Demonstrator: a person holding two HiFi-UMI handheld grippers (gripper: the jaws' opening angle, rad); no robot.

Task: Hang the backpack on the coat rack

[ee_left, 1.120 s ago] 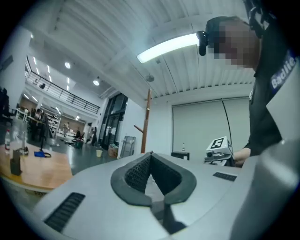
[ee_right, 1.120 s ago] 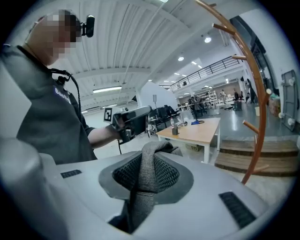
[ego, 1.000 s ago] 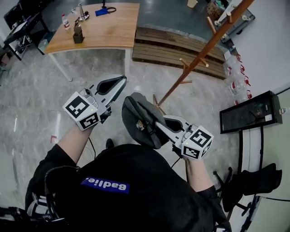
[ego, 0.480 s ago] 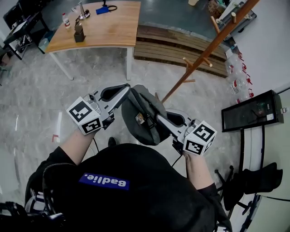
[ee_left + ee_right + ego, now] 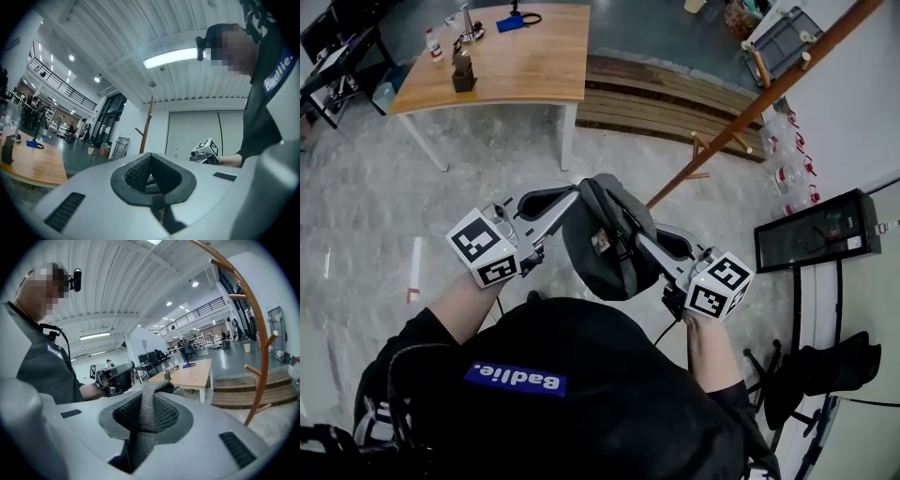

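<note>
The right gripper is clamped on a grey webbing strap of the dark grey fabric backpack, which hangs between the two grippers in front of the person's chest. The left gripper has its pads together at the tip; whether they nip any fabric is hard to tell. A second ago this gripper stood clear to the bag's left; now its tip touches the bag's top edge, and the bag has moved nearer the slanting brown wooden coat rack. The backpack's long axis runs away from the person, top end farthest, bottom towards the chest.
</note>
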